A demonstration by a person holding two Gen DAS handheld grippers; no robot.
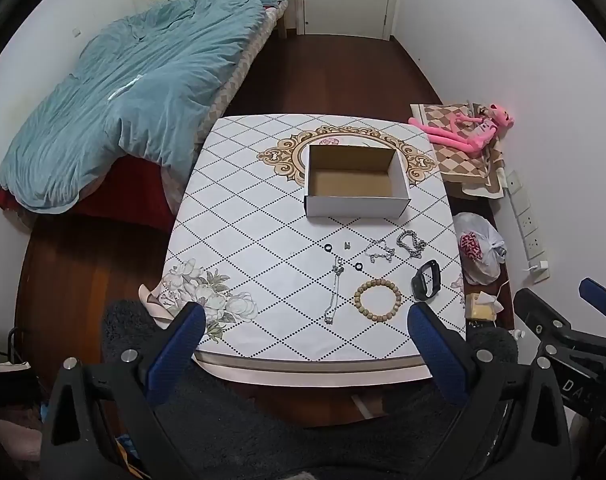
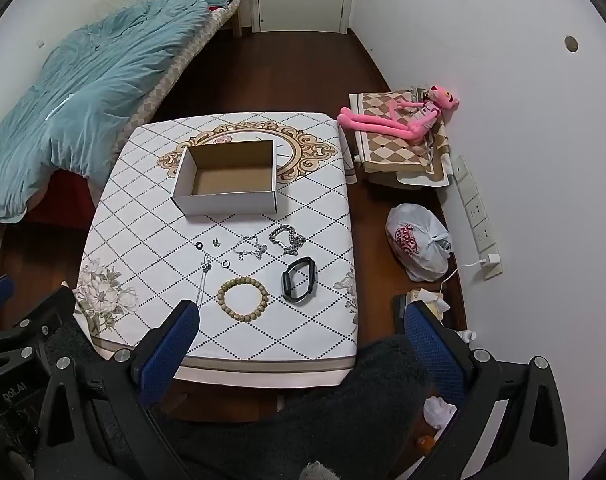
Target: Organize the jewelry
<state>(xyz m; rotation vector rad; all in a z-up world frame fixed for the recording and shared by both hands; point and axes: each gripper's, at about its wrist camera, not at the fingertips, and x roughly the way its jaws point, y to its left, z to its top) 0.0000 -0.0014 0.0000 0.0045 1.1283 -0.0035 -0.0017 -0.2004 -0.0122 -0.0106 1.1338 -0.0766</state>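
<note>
An open, empty cardboard box (image 1: 357,180) (image 2: 227,178) stands mid-table. In front of it lie a wooden bead bracelet (image 1: 377,300) (image 2: 242,298), a black wristband (image 1: 425,280) (image 2: 299,280), a thick silver chain (image 1: 412,242) (image 2: 287,238), a thin silver chain (image 1: 379,252) (image 2: 250,251), a long necklace (image 1: 333,292) (image 2: 203,280), two small black rings (image 1: 328,247) (image 1: 358,267) and a tiny earring (image 1: 347,245). My left gripper (image 1: 307,344) and right gripper (image 2: 303,344) are open and empty, high above the table's near edge.
The table (image 1: 239,240) has a white diamond-pattern cloth. A bed with a blue duvet (image 1: 135,92) lies left. At the right are a pink plush toy (image 2: 403,116) on a low stand, a white plastic bag (image 2: 419,244) and a power strip (image 2: 479,220).
</note>
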